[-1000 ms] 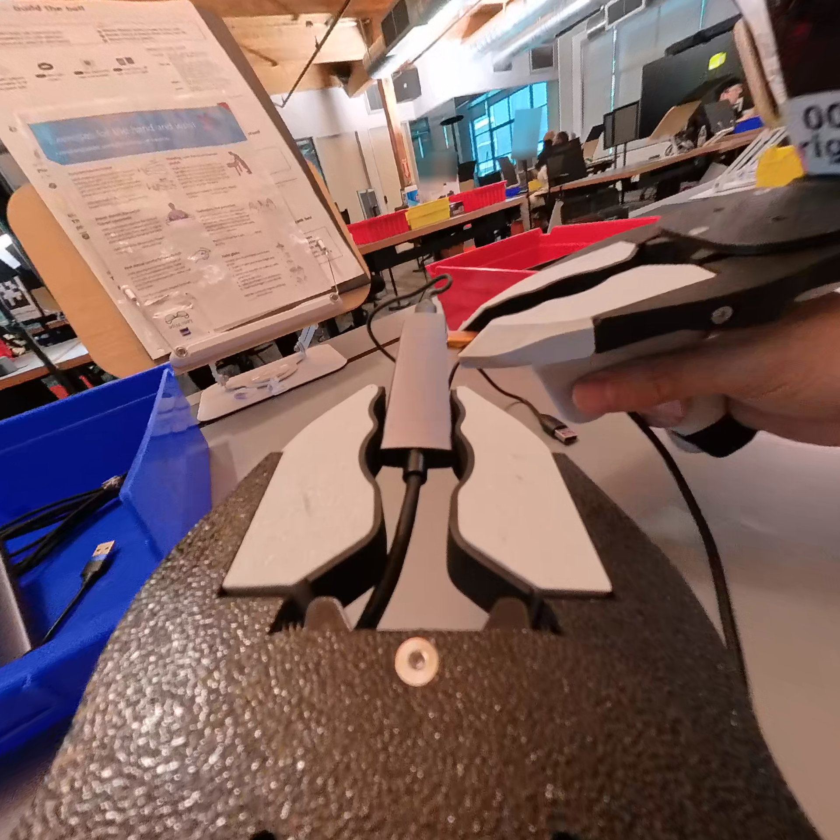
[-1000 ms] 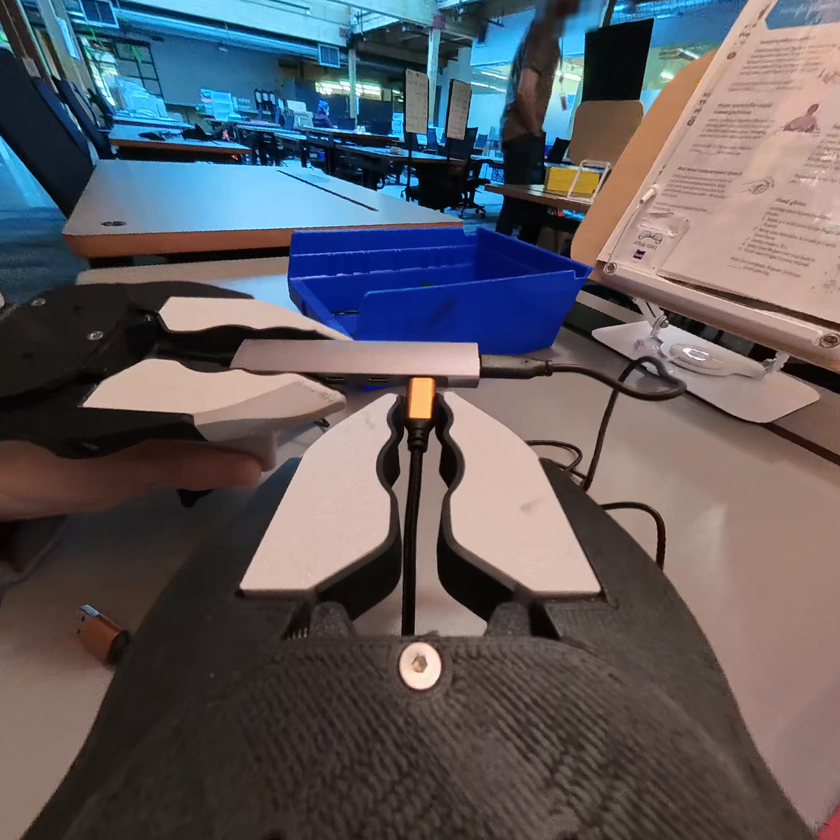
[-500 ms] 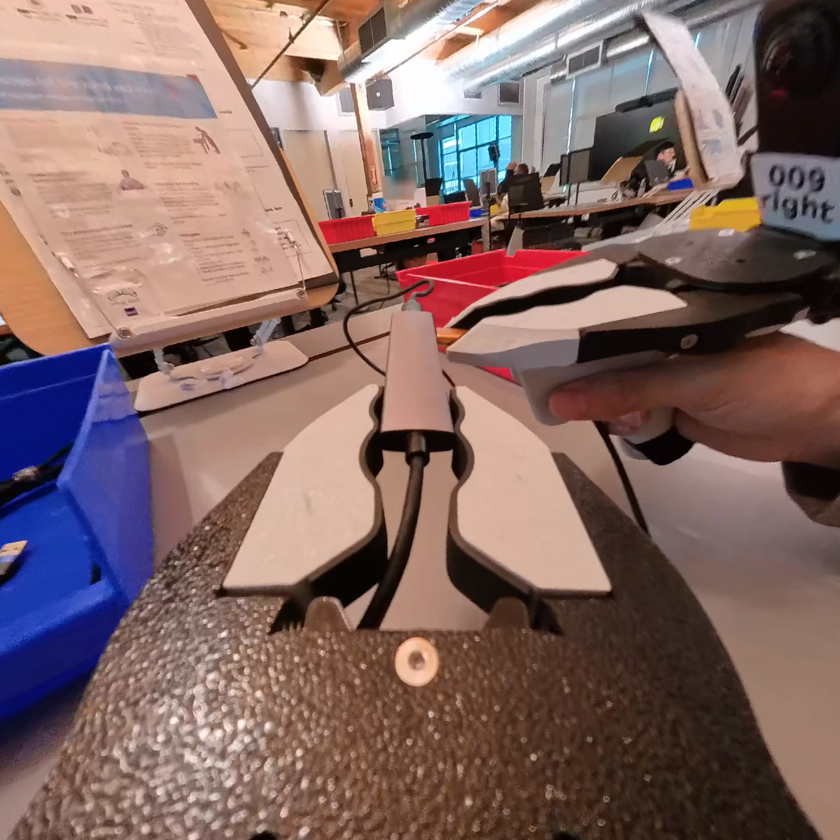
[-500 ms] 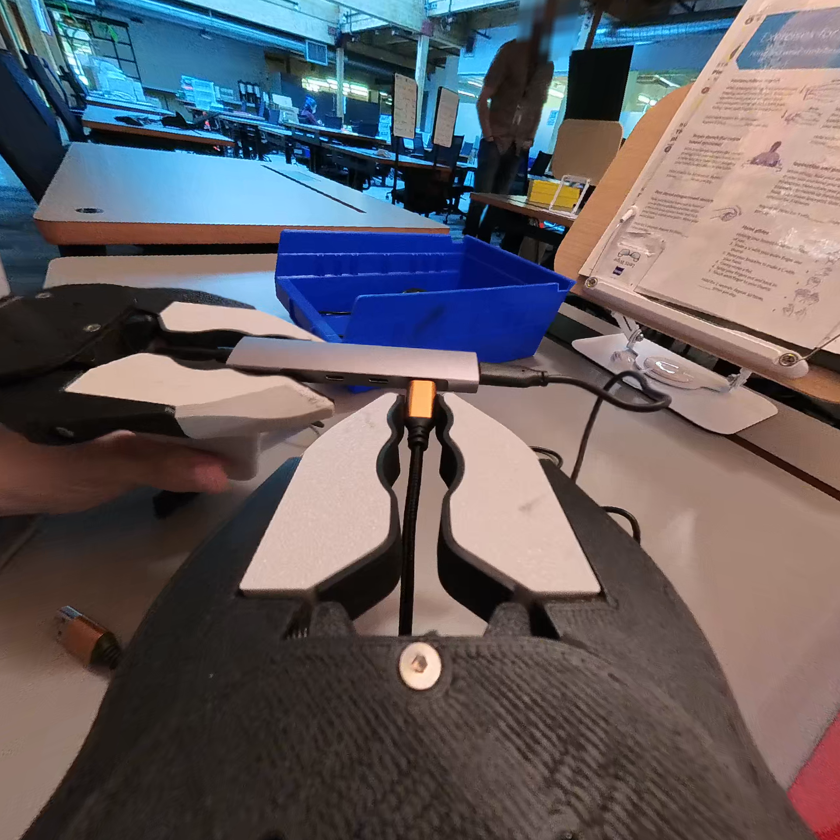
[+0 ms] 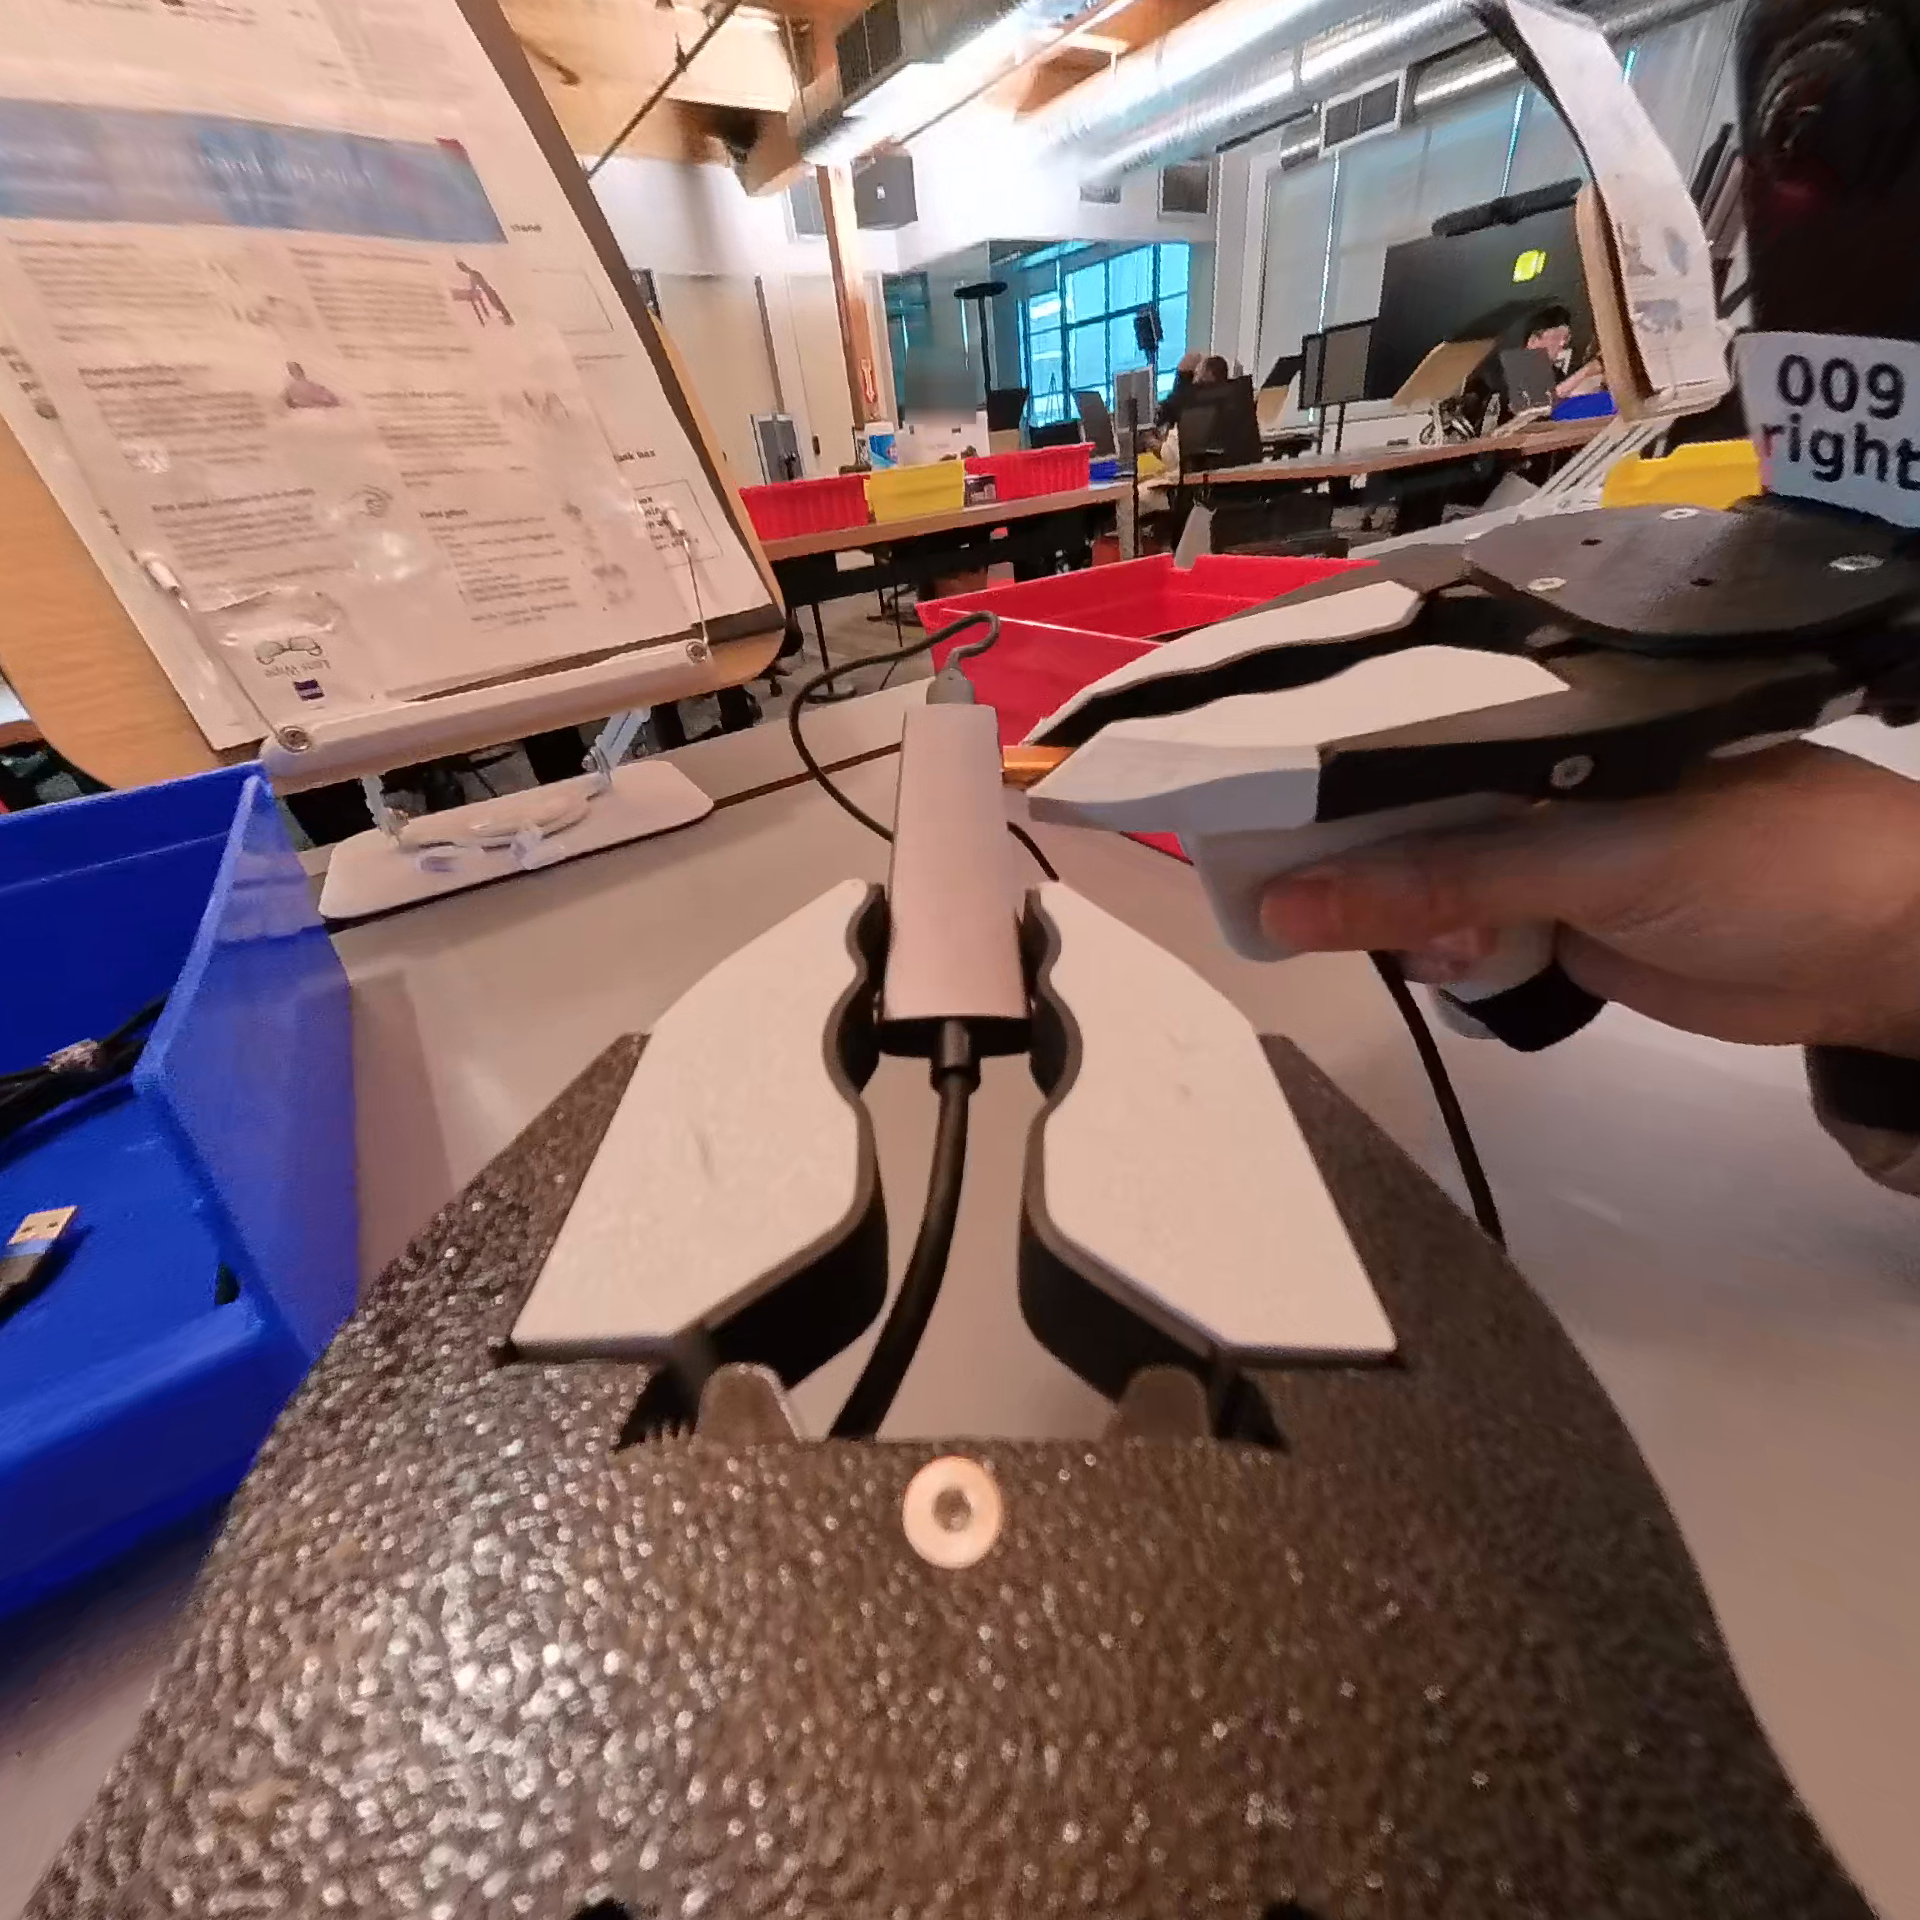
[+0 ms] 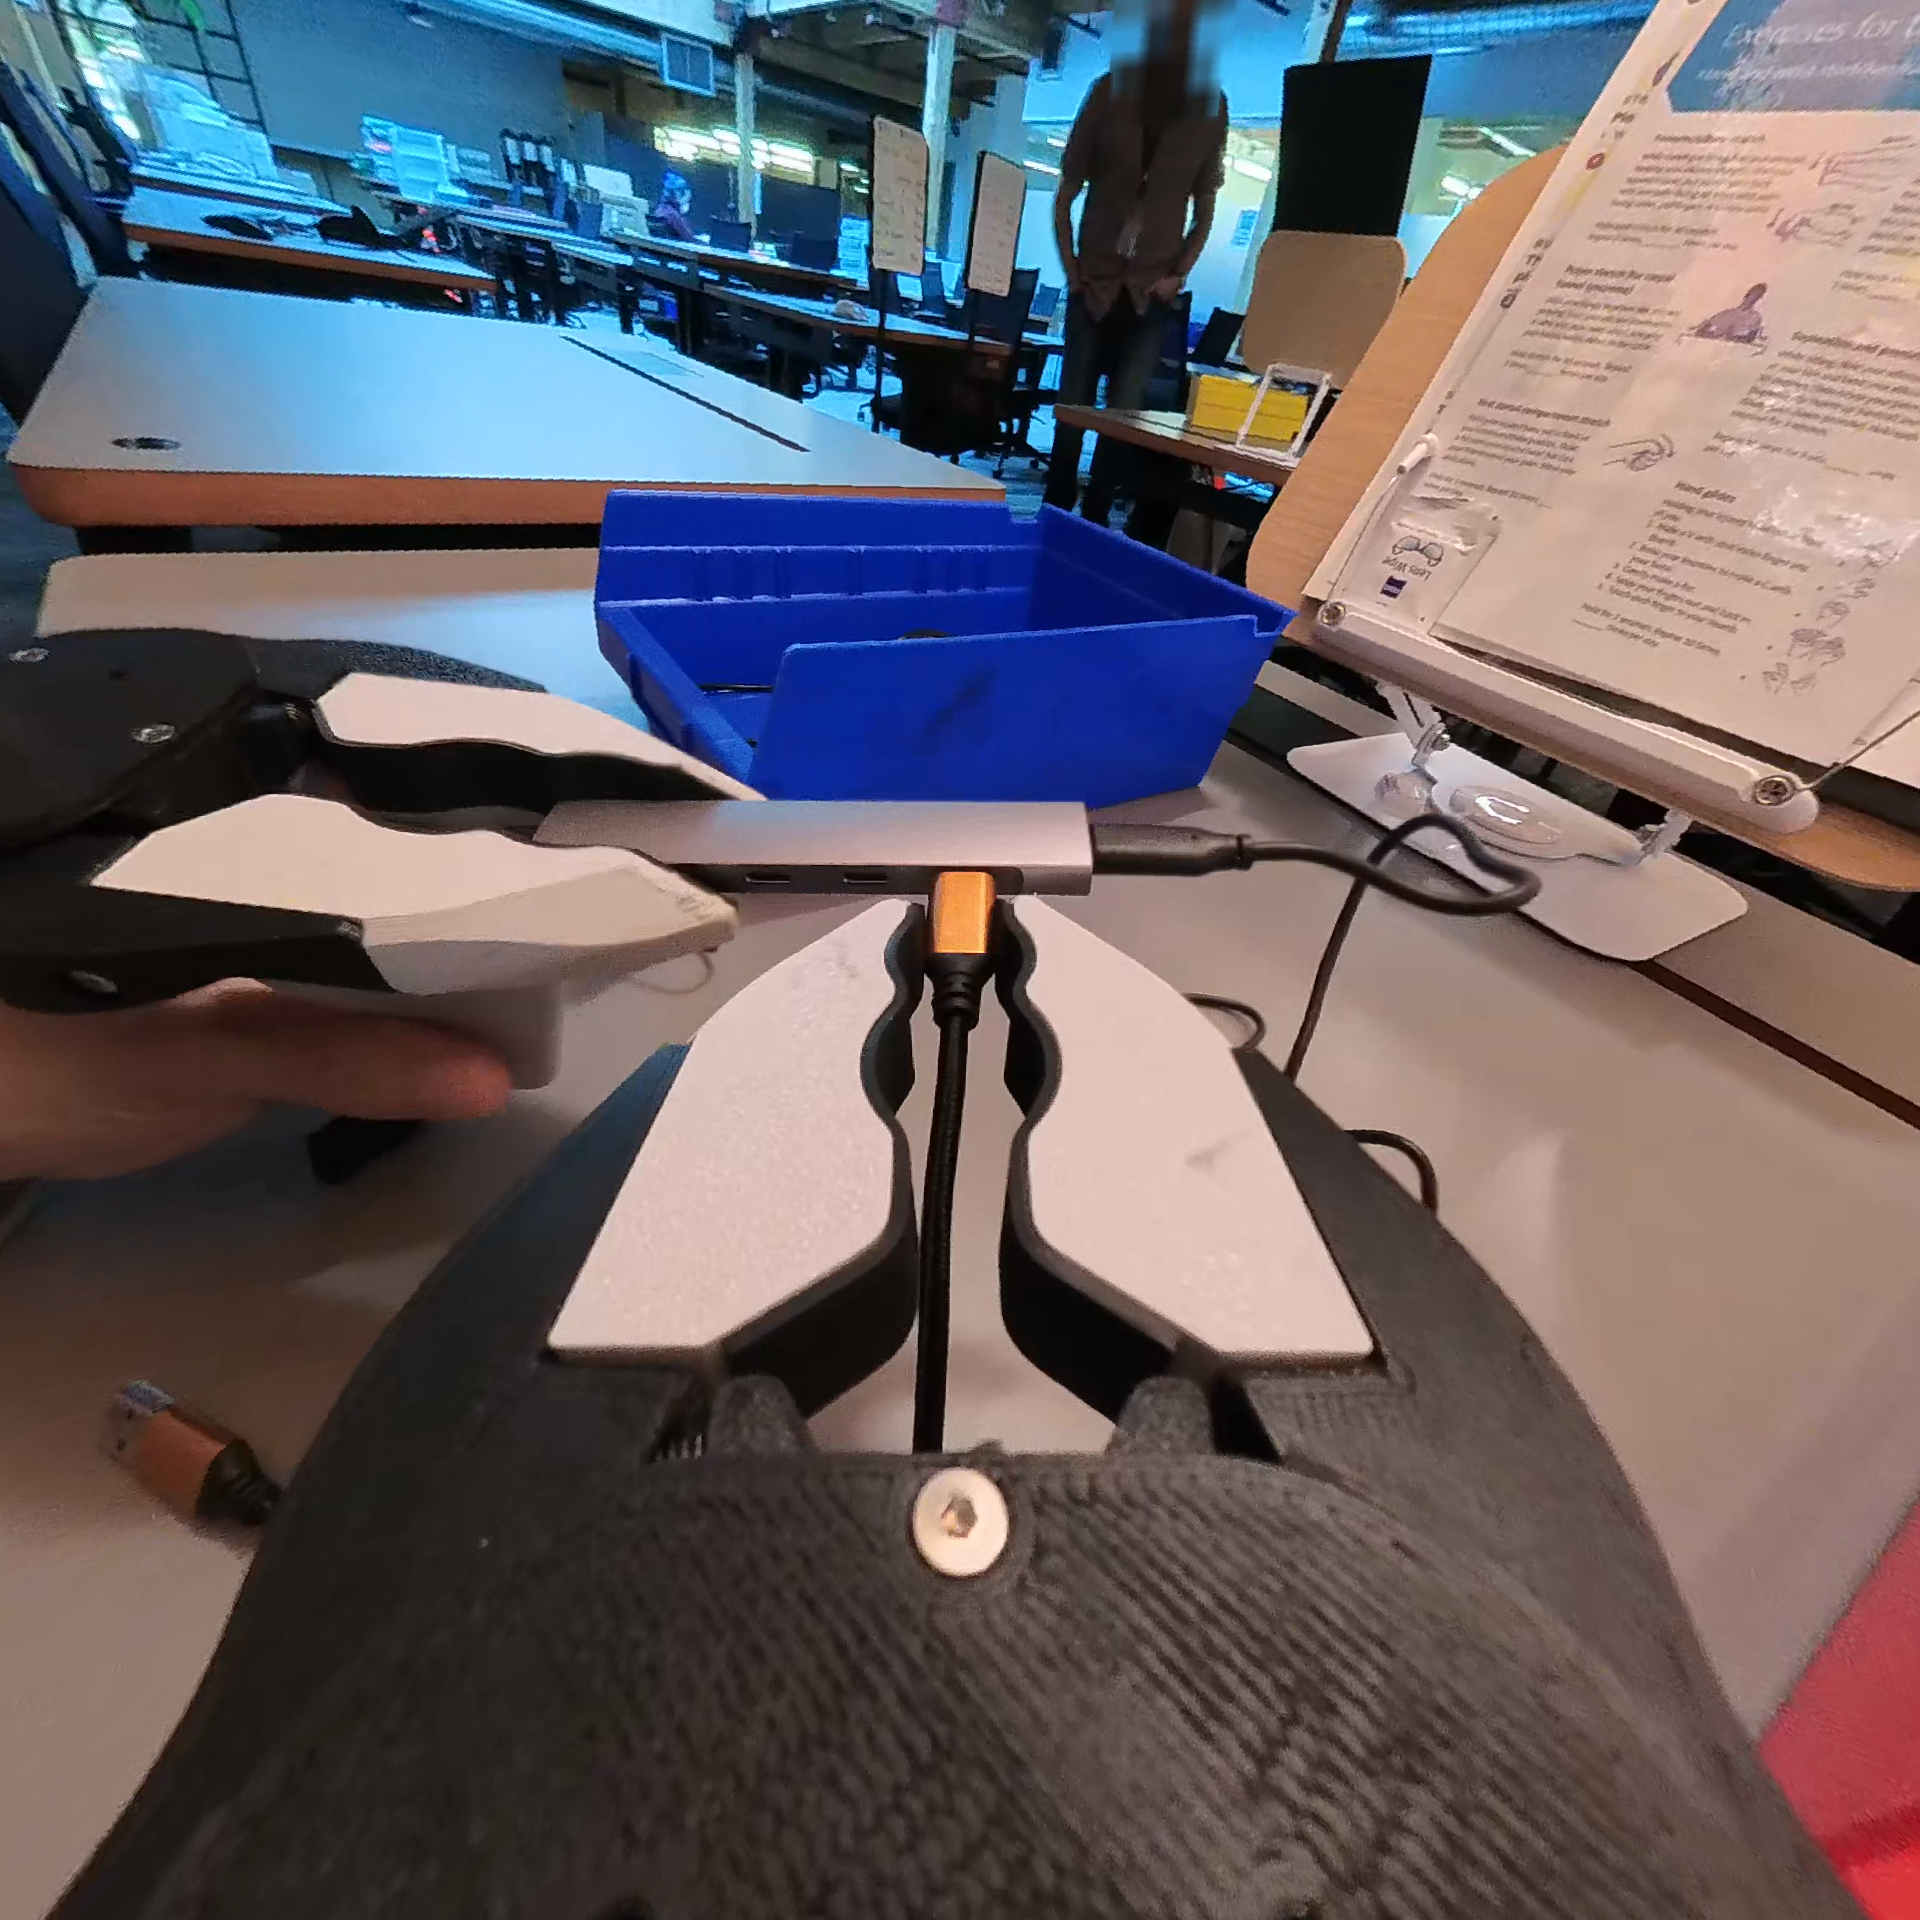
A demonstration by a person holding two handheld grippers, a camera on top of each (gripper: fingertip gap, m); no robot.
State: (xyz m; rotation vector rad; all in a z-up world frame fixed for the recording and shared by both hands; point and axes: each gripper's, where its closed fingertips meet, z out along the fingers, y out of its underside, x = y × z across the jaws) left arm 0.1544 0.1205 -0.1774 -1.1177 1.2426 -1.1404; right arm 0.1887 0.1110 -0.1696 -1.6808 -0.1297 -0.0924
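Left hand-held gripper (image 5: 954,971) pinches the grey hub (image 5: 951,862) above the worktop (image 6: 1558,1195); right hand-held gripper (image 6: 961,935) pinches an orange plug (image 6: 961,914) at its side port — slight tilt risks jamming.

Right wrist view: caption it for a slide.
Right claw pinches an orange plug against a grey hub.
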